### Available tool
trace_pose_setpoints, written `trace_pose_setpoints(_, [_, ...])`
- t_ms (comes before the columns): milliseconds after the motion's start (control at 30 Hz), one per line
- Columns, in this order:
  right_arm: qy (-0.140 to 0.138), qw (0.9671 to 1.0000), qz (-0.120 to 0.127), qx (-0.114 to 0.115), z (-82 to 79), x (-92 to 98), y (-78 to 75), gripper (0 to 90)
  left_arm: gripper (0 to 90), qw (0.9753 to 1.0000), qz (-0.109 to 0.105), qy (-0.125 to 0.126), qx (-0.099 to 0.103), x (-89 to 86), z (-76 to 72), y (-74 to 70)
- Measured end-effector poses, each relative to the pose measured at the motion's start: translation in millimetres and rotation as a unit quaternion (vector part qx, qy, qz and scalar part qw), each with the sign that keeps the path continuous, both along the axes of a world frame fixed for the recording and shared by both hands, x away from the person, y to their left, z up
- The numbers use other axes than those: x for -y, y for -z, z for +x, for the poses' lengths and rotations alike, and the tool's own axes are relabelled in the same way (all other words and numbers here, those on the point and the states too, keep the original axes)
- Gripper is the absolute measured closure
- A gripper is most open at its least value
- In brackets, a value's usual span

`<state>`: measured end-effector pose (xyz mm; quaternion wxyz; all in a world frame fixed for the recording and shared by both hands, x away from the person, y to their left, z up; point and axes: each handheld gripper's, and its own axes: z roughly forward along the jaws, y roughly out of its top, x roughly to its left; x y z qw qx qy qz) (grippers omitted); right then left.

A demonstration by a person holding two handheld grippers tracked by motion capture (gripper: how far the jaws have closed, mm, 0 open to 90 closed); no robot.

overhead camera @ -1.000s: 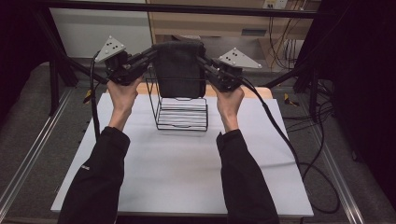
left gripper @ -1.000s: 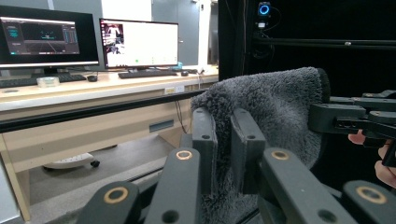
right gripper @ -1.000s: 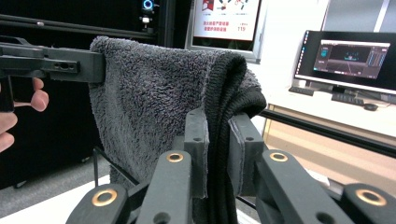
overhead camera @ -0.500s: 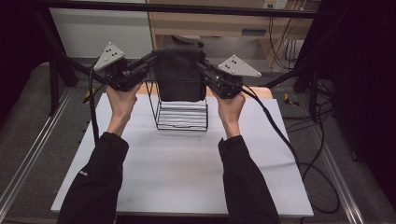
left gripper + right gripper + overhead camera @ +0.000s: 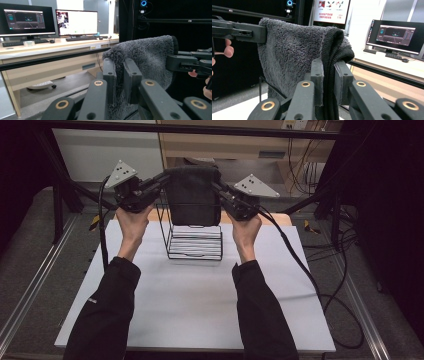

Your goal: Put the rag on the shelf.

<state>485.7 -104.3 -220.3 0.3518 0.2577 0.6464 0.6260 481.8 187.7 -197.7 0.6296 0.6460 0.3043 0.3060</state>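
Towel (image 5: 192,195) raised higher than a second ago, stretched above rack (image 5: 195,237), clamped at each upper corner by left gripper (image 5: 161,181) and right gripper (image 5: 218,188). Probably readied for draping over rack.

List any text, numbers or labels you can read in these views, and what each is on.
"119": apparently a number on the wall screen behind the towel; the red lines above it are too blurred to read.
Left monitor, middle monitor and right-hand monitor: text too small.
Desk sticker: unreadable.
Left gripper, right gripper: no markings.
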Motion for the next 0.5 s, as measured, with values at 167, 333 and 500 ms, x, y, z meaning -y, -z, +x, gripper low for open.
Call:
trace_pose_setpoints(167, [-0.002,0.9999,-0.007,0.008,-1.1,1.2,-6.2,79.6,81.2,0.9999,-0.002,0.01,0.007,0.0,-2.7,-4.6])
trace_pose_setpoints(333, [-0.006,0.9995,-0.018,0.023,-10.6,0.2,-2.8,79.4,81.1,0.9999,-0.003,0.013,0.011,-2.6,-11.3,1.0])
trace_pose_setpoints(500, [-0.012,0.999,-0.026,0.034,-22.0,1.5,4.3,79.1,81.1,0.9995,-0.002,0.024,0.021,-5.4,-23.6,8.5])
